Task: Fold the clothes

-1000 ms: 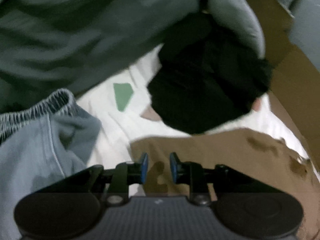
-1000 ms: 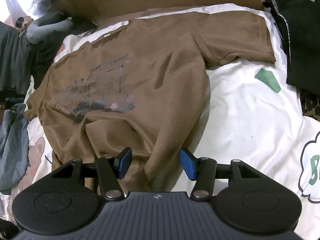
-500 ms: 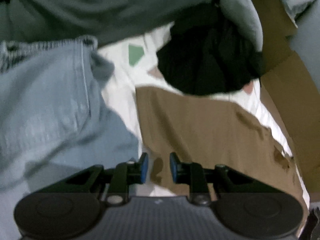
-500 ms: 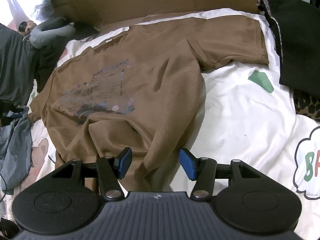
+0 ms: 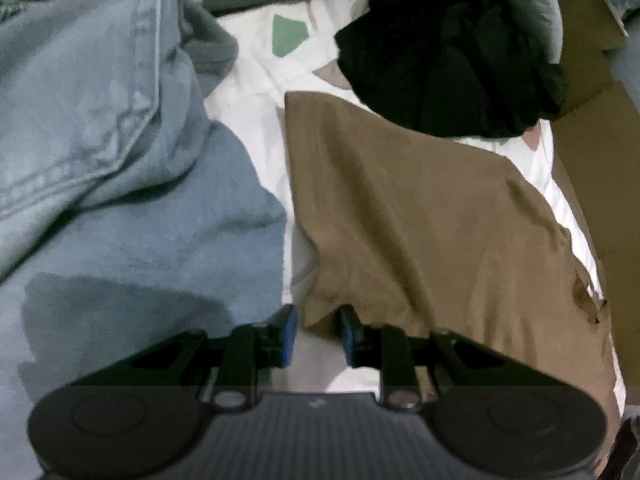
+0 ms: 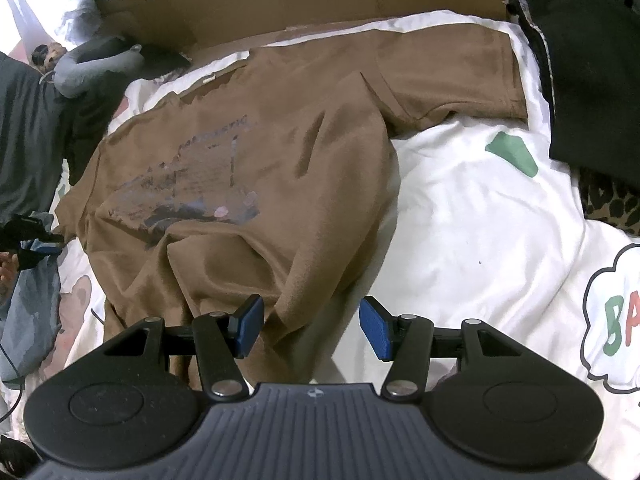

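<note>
While the brown T-shirt [image 6: 256, 168] lies spread out with its picture side up, a white bed sheet [image 6: 460, 216] with green and red cartoon prints covers the bed under it. Flat brown cardboard [image 6: 320, 4] stands along the far side of the bed.

Only the right wrist view shows the whole shirt, with one sleeve stretched out far ahead and to the right of the jaws. It also shows a black cloth [image 6: 592, 80] far off to the right, a leopard-print bit just below it, and a grey neck pillow [image 6: 92, 64] far off to the left. The left gripper [image 6: 30, 236] is seen small at the left edge there.

Only the left wrist view shows light blue jeans [image 5: 112, 152] up close, bunched to the left of the jaws, and a black bundle [image 5: 448, 60] far ahead and a bit right.

The right gripper [image 6: 312, 326] has its jaws wide open with nothing in them. The bottom edge of the shirt sits between them and just ahead.

The left gripper [image 5: 316, 334] has its jaws only a little apart and holds nothing. A corner of the shirt [image 5: 432, 232] hangs just ahead of the gap, touching the right jaw or very near it.
</note>
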Tool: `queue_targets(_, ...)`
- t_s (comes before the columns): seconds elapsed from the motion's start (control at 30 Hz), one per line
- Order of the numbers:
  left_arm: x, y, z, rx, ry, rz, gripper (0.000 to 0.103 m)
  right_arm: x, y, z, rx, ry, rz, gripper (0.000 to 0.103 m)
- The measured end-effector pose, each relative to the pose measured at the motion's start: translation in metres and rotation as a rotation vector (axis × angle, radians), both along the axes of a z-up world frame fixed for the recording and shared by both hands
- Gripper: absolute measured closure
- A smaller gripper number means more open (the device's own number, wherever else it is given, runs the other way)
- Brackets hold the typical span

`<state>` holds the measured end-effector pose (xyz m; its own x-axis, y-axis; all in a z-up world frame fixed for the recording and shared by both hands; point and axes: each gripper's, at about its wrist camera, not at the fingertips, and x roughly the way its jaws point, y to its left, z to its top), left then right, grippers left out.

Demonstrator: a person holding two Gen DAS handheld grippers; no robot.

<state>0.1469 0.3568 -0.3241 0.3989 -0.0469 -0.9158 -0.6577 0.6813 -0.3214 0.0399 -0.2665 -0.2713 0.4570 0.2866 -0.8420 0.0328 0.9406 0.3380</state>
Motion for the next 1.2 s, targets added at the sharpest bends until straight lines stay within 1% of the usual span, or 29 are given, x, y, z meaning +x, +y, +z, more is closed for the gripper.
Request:
queue_targets(0.07, 0.002, 0.0, -0.003, -0.002, -0.008, 0.001, 0.069, 0.0, 0.001, -0.001, -0.001, 0.002, 0.003, 0.043)
queue_targets(0.13, 0.005, -0.002, -0.005, 0.002, -0.012, -0.007, 0.061, 0.001, 0.002, -0.001, -0.003, 0.004, 0.006, 0.043)
queue_targets(0.23, 0.009, -0.004, -0.007, 0.008, -0.018, -0.019, 0.053, 0.003, 0.004, -0.001, -0.005, 0.006, 0.009, 0.043)
queue_targets(0.37, 0.013, -0.006, -0.009, 0.01, -0.032, -0.016, 0.047, 0.003, 0.007, 0.001, -0.001, 0.0, 0.014, 0.043)
queue_targets(0.4, 0.014, -0.006, -0.009, 0.011, -0.032, -0.015, 0.044, 0.003, 0.007, 0.001, 0.0, -0.002, 0.016, 0.043)
queue_targets(0.5, 0.015, -0.007, -0.008, 0.012, -0.031, -0.01, 0.044, 0.004, 0.009, 0.002, 0.003, -0.007, 0.02, 0.043)
queue_targets(0.57, 0.014, -0.006, -0.007, 0.014, -0.031, -0.006, 0.046, 0.004, 0.01, 0.003, 0.005, -0.01, 0.023, 0.043)
queue_targets(0.6, 0.014, -0.005, -0.006, 0.019, -0.031, -0.004, 0.051, 0.004, 0.011, 0.003, 0.006, -0.011, 0.024, 0.043)
queue_targets(0.67, 0.011, -0.003, -0.004, 0.025, -0.036, 0.0, 0.068, 0.003, 0.01, 0.004, 0.007, -0.013, 0.023, 0.043)
queue_targets(0.7, 0.01, -0.001, -0.003, 0.02, -0.04, 0.001, 0.085, 0.003, 0.008, 0.004, 0.008, -0.013, 0.018, 0.043)
queue_targets(0.73, 0.009, 0.001, -0.002, 0.016, -0.043, 0.003, 0.09, 0.002, 0.006, 0.004, 0.009, -0.014, 0.013, 0.043)
queue_targets(0.83, 0.004, 0.005, 0.006, 0.023, -0.053, 0.006, 0.094, -0.001, 0.002, 0.005, 0.013, -0.017, 0.002, 0.043)
queue_targets(0.93, -0.003, 0.006, 0.017, 0.051, -0.069, 0.013, 0.095, -0.003, 0.0, 0.005, 0.015, -0.02, -0.003, 0.043)
queue_targets(1.03, -0.012, 0.005, 0.023, 0.053, -0.072, 0.029, 0.096, -0.004, -0.001, 0.005, 0.017, -0.022, -0.003, 0.043)
queue_targets(1.1, -0.017, 0.003, 0.024, 0.053, -0.065, 0.039, 0.096, -0.004, -0.002, 0.005, 0.015, -0.023, -0.002, 0.043)
queue_targets(1.2, -0.024, 0.002, 0.023, 0.056, -0.034, 0.058, 0.096, -0.005, -0.002, 0.007, 0.02, -0.033, -0.005, 0.043)
